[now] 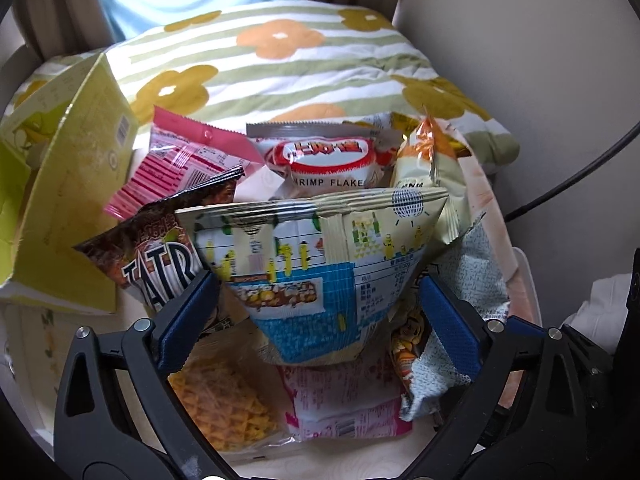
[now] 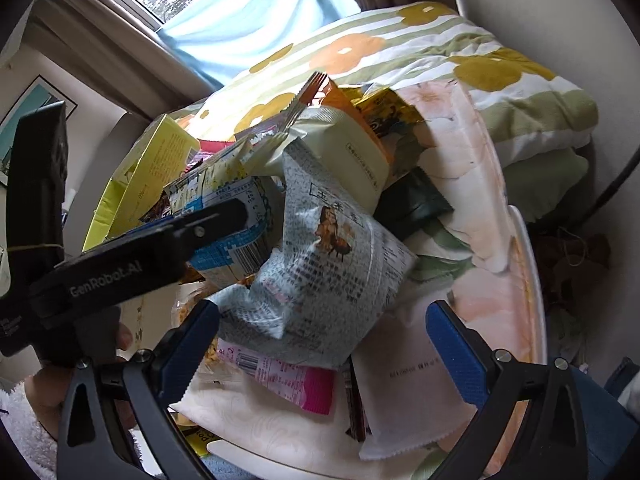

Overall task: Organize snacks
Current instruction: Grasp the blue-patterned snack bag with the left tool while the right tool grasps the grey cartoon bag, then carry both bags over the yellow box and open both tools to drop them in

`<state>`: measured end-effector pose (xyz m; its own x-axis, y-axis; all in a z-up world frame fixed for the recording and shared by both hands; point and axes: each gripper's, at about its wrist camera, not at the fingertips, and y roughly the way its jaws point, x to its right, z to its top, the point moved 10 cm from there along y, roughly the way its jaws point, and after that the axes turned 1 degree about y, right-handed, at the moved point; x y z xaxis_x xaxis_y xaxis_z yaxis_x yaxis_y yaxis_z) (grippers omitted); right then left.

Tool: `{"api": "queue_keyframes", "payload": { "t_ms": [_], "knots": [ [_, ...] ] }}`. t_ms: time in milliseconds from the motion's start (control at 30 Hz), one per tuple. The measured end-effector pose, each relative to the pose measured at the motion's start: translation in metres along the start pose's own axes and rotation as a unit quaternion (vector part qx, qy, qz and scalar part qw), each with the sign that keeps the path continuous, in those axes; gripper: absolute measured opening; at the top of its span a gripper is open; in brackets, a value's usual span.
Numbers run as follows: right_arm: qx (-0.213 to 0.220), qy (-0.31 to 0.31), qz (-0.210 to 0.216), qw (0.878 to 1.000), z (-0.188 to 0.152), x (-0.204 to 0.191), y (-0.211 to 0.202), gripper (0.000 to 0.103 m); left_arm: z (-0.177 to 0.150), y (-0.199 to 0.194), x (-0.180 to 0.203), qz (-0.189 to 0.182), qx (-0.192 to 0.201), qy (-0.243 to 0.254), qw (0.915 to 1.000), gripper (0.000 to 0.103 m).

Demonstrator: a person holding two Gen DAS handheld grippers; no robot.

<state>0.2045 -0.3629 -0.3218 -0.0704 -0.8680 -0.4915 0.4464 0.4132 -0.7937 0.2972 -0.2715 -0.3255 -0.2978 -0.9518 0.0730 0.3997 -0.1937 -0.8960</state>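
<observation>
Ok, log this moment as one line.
left tool: open, around blue-and-cream packet | right tool: open, over grey speckled packet | snacks: piled | yellow box: open

A heap of crinkled foil snack packets: a cream-and-blue pixel-print bag (image 1: 320,264) stands tilted on top, a dark "TATR" packet (image 1: 152,256) at its left, a pink barcode sachet (image 1: 180,164) and a white shrimp-flake bag (image 1: 324,164) behind (upside down), and a pale grey speckled pouch (image 2: 320,264) slumped at the right.
</observation>
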Motion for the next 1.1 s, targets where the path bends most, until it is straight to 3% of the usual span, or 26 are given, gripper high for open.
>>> {"api": "queue_keyframes", "payload": {
  "t_ms": [133,233,567,867,1100],
  "knots": [
    [-0.001,0.012,0.017,1.000,0.002,-0.002,0.006,0.103,0.001,0.010,0.004,0.012,-0.006,0.018,0.9997,0.099],
    [-0.005,0.024,0.019,1.000,0.005,-0.002,0.010,0.103,0.001,0.022,0.004,0.004,-0.028,0.008,0.9996,0.080],
    [-0.005,0.045,0.031,0.998,0.008,-0.003,0.023,0.100,-0.001,0.023,-0.007,-0.013,-0.038,0.003,0.9992,0.061],
    [0.003,0.044,0.037,0.998,0.008,0.000,0.015,0.072,0.000,0.013,-0.009,-0.018,-0.034,0.006,0.9993,0.059],
    [0.023,0.042,0.038,0.998,0.007,-0.004,0.003,0.064,0.000,-0.004,-0.008,-0.016,-0.017,0.013,0.9997,0.059]
  ]
}}
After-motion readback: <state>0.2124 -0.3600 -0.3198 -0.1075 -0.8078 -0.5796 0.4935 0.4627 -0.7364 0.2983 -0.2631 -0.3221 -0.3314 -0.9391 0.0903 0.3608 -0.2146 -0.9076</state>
